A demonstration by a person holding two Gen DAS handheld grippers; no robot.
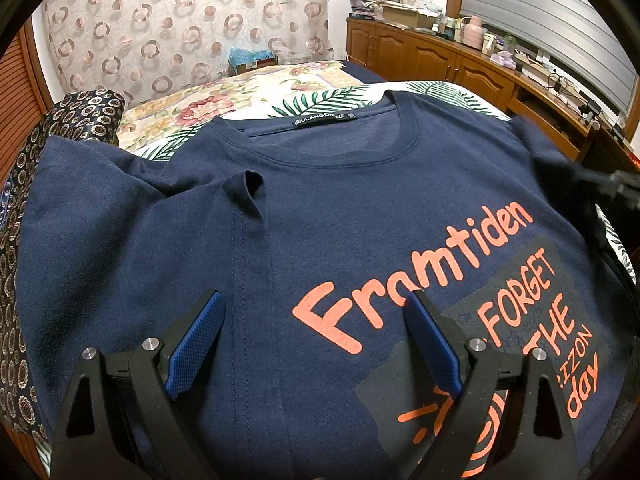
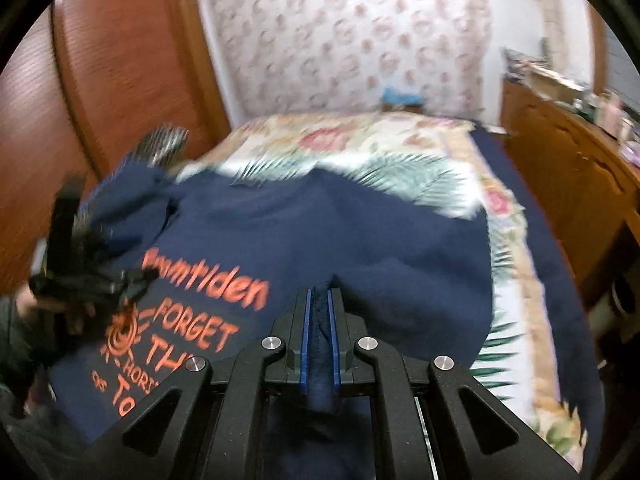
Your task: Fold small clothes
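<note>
A navy T-shirt (image 1: 340, 200) with orange print lies front up on the bed, collar at the far end; its left side is folded over onto the chest. My left gripper (image 1: 316, 300) is open and empty just above the shirt's lower front. My right gripper (image 2: 319, 300) is shut on a pinch of the navy T-shirt (image 2: 360, 240) at its right side, lifted toward the middle. The left gripper (image 2: 80, 280) shows blurred at the left of the right wrist view. The right gripper (image 1: 608, 184) shows as a dark blur at the right edge of the left wrist view.
The bed has a floral and leaf-print cover (image 1: 224, 108). A dark patterned cloth (image 1: 60, 136) lies at the bed's left edge. A cluttered wooden cabinet (image 1: 460, 56) runs along the right. A patterned curtain (image 1: 180, 20) hangs behind the bed.
</note>
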